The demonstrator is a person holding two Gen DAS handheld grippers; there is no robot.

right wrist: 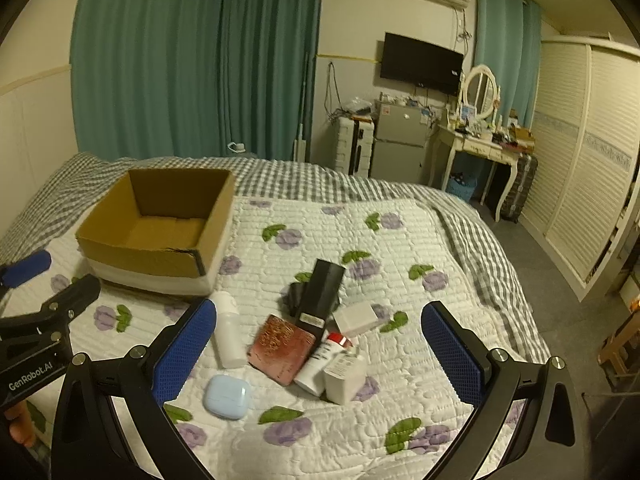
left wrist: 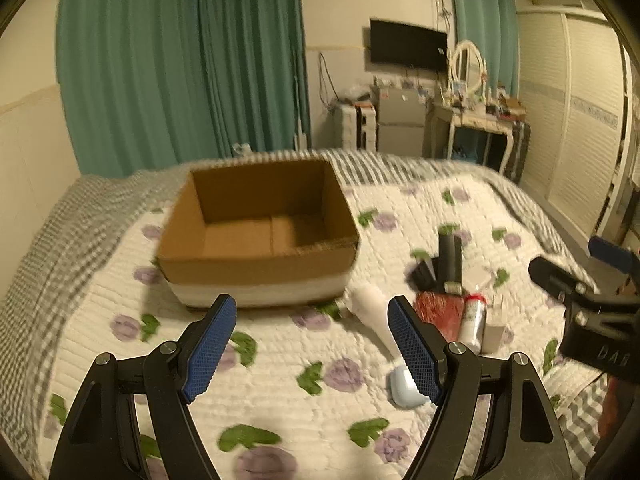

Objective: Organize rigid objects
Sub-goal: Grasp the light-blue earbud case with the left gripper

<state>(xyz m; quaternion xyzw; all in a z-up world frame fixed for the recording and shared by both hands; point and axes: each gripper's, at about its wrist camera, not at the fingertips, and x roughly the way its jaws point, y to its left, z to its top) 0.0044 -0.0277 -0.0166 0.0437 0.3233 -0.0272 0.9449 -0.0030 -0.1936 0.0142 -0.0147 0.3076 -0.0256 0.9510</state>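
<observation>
Both our tongs, left (left wrist: pixel 310 344) and right (right wrist: pixel 318 354), hang spread and empty. The clutter, including an earbud case (right wrist: pixel 227 395), sits mid-bed; the cardboard box (right wrist: pixel 160 232) waits empty. Next: grip one item.

The open brown cardboard box (right wrist: pixel 160 228) sits on the quilted floral bedspread (right wrist: pixel 320 432) with nothing inside it, its top clear from above. Between the box and the clutter runs a bare strip of quilt. The clutter is tightly packed: a white plastic bottle (right wrist: pixel 227 330), a pink-red flat case (right wrist: pixel 282 348), a tall black box (right wrist: pixel 320 296) and small white cartons (right wrist: pixel 344 376) touch or overlap. The pale blue earbud case (right wrist: pixel 227 395) lies apart, reachable all round. Both claws stand wide apart, holding nothing.
</observation>
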